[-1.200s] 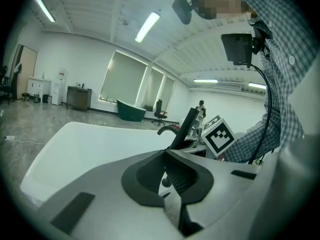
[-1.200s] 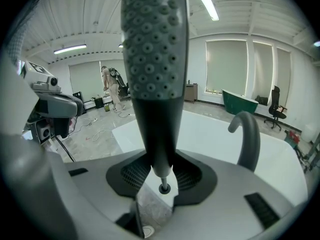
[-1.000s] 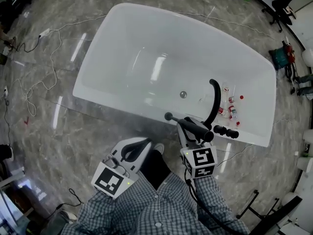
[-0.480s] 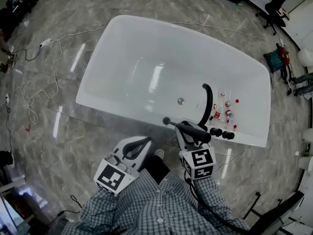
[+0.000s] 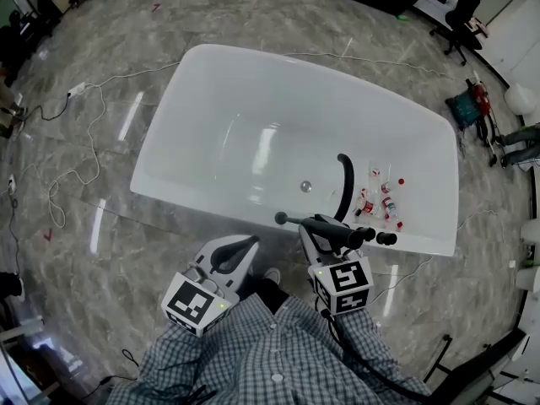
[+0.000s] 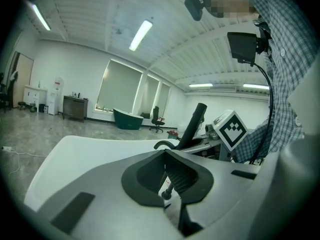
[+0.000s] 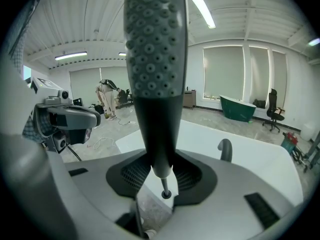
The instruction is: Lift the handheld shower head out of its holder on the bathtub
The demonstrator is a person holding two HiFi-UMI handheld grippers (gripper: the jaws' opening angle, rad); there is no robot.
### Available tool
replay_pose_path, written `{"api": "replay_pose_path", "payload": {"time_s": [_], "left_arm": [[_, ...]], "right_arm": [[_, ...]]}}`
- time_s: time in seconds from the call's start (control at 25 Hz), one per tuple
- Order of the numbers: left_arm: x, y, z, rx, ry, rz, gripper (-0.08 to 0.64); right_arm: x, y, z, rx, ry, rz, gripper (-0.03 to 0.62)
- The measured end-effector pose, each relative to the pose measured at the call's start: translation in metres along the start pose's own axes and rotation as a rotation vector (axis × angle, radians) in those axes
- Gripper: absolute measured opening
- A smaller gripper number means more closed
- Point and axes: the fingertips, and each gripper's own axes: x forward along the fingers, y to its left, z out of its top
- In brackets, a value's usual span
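The white bathtub (image 5: 211, 108) lies ahead of me with a curved black faucet spout (image 5: 344, 184) at its near rim. My right gripper (image 5: 327, 233) is shut on the dark handheld shower head (image 5: 337, 229), which lies crosswise just above the near rim, beside the black knobs (image 5: 381, 238). In the right gripper view the shower head (image 7: 154, 64) stands up between the jaws, its dotted nozzle face toward the camera. My left gripper (image 5: 234, 254) hangs to the left, over the floor, shut and empty. The left gripper view shows the shower head (image 6: 194, 124) as a slanted black bar.
Several small bottles (image 5: 381, 199) lie inside the tub by the spout. White cables (image 5: 67, 154) trail over the marble floor at the left. Office chairs (image 5: 462, 7) and tools (image 5: 477, 99) stand at the far right. A green tub (image 7: 239, 108) stands by the far windows.
The view has shifted, so the tub sits a little lower and smaller in the picture. The right gripper keeps its hold on the shower head; both grippers stay close to me.
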Motion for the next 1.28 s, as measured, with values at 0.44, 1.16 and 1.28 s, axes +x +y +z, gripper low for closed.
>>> {"api": "replay_pose_path", "payload": {"time_s": [0.44,1.16,1.28], "left_arm": [[0.006,0.000,0.017,0.000,-0.049,-0.028,0.006],[0.005,-0.008,0.070,0.075,-0.137,-0.064,0.006],[0.006,-0.011,0.076,0.090,-0.146,-0.068,0.006]], "right_arm": [[-0.020,-0.003,0.026,0.009,-0.055,-0.002,0.133],[-0.053,-0.010,0.064,0.046,-0.168,-0.006,0.133],[-0.059,-0.012,0.071,0.051,-0.193,-0.014,0.133]]}}
